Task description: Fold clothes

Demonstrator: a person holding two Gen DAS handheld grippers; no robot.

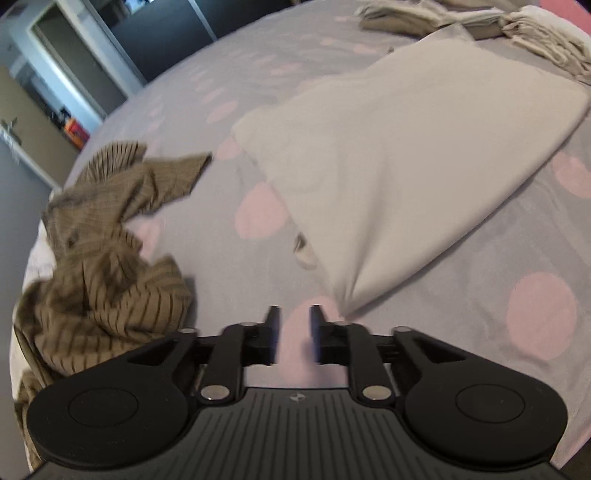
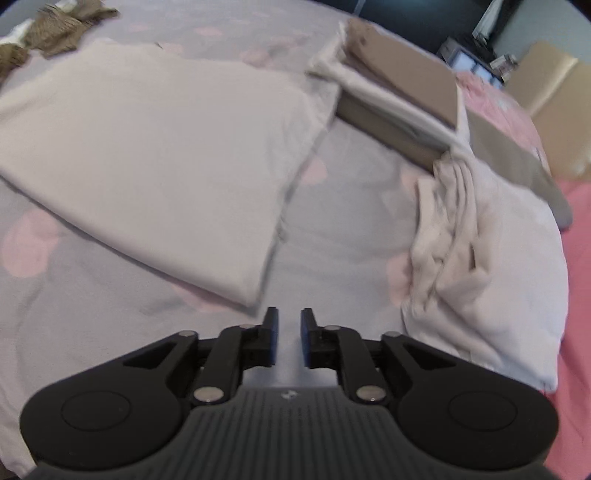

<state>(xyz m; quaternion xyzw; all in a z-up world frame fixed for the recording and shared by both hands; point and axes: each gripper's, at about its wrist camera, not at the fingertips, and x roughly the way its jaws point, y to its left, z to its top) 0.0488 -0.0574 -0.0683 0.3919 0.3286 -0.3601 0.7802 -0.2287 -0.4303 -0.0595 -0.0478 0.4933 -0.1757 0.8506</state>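
Observation:
A pale beige garment [image 1: 399,158] lies folded flat on the grey bed sheet with pink dots [image 1: 480,280]; it also shows in the right wrist view [image 2: 155,155]. My left gripper [image 1: 294,314] is open and empty, just short of the garment's near corner. My right gripper [image 2: 289,314] is open and empty, just past the garment's near right corner. A crumpled brown striped garment [image 1: 107,266] lies left of the left gripper, and shows far left in the right wrist view [image 2: 59,33].
A stack of folded beige and brown clothes [image 2: 399,99] lies at the back right; it also shows in the left wrist view [image 1: 461,22]. A crumpled cream garment [image 2: 480,251] lies right of the right gripper. A cardboard box [image 2: 554,92] stands beyond the bed.

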